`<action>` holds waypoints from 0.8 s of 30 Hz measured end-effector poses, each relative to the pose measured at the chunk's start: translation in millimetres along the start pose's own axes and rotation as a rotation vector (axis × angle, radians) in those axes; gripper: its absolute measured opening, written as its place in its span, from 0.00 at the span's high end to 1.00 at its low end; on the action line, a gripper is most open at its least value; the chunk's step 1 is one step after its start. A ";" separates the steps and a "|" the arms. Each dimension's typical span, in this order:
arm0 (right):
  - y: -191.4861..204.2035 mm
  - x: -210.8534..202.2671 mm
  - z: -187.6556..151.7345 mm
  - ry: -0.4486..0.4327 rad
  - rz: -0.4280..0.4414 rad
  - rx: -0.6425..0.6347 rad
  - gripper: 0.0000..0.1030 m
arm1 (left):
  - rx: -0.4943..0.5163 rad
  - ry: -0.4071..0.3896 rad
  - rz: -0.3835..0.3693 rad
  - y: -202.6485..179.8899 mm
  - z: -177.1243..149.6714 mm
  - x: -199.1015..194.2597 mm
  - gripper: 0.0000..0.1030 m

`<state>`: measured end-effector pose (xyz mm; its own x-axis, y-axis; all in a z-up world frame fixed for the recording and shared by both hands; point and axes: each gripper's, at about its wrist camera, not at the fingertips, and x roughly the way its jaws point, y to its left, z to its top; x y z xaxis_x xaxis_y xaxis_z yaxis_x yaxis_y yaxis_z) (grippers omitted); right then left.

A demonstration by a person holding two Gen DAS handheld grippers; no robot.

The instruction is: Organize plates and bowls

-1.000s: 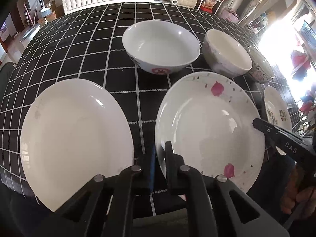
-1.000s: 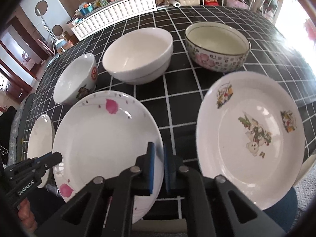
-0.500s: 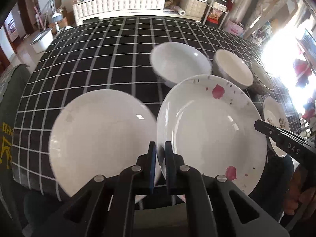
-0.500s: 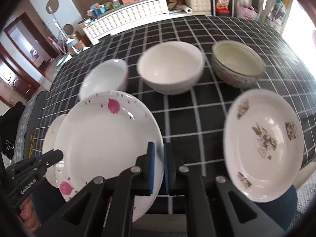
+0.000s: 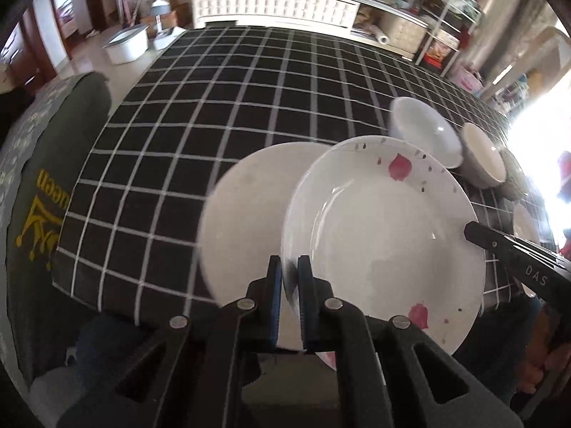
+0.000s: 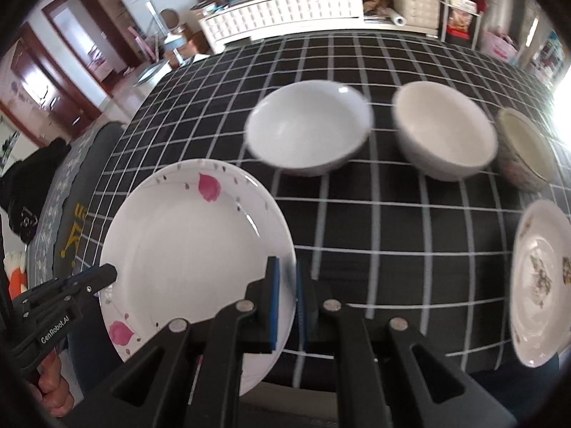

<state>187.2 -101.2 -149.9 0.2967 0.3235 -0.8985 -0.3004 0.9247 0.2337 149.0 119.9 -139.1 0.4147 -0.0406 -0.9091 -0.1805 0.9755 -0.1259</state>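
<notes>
Two handheld grippers carry a pink-petal plate (image 5: 385, 235) above a black checked table (image 5: 221, 114).

From the left, the left gripper (image 5: 289, 297) is clamped on the plate's left rim and the right gripper (image 6: 287, 301) on its right rim, jaws nearly closed on thin porcelain. The lifted plate overlaps a plain white plate (image 5: 246, 207) lying near the table's front edge. Three empty bowls follow: a white bowl (image 6: 308, 126), a cream bowl (image 6: 444, 128) and a patterned bowl (image 6: 524, 149). Bare cloth stretches behind them. Only the right wrist view clearly shows the floral plate (image 6: 540, 289) overhanging the front edge; only the left shows the plain plate.
</notes>
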 end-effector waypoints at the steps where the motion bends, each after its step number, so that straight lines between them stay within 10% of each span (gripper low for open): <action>1: 4.2 3.9 0.8 0.008 0.003 -0.008 0.88 | -0.013 0.002 0.008 6.5 -1.6 -0.2 0.93; 24: 47.6 37.3 11.6 0.057 -0.034 -0.075 0.88 | -0.092 0.015 0.019 55.4 3.4 19.1 0.93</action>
<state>194.4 -42.8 -168.0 0.2569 0.2779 -0.9256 -0.3581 0.9170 0.1759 149.9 173.8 -162.1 0.3974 -0.0264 -0.9173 -0.2694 0.9522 -0.1441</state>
